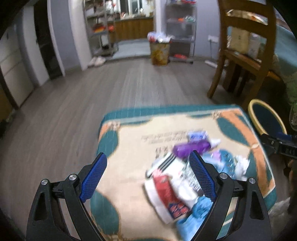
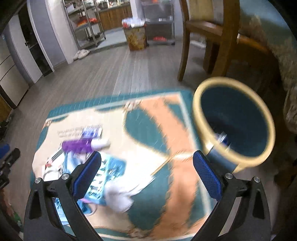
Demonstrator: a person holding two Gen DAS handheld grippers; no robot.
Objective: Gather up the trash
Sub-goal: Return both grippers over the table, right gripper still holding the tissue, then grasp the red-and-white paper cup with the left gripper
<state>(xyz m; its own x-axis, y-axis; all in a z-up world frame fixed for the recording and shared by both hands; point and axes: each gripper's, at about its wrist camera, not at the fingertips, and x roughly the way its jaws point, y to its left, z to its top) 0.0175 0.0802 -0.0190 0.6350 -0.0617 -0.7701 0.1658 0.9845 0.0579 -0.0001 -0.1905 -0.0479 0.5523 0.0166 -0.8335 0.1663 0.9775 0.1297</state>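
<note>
Dim indoor light, brightest at a far window (image 1: 136, 7) top centre. Motion blur smears both views, worst lower centre; fisheye bends edges, corners black.

Both wrist cameras look steeply down and forward from close above a patterned mat (image 1: 130, 185) on a wooden floor (image 1: 65, 111). The left view sits over the mat's left part, the right view nearer the bin (image 2: 233, 122). Both share the purple wrapper (image 1: 191, 148), bin and chair (image 1: 241, 55).
</note>
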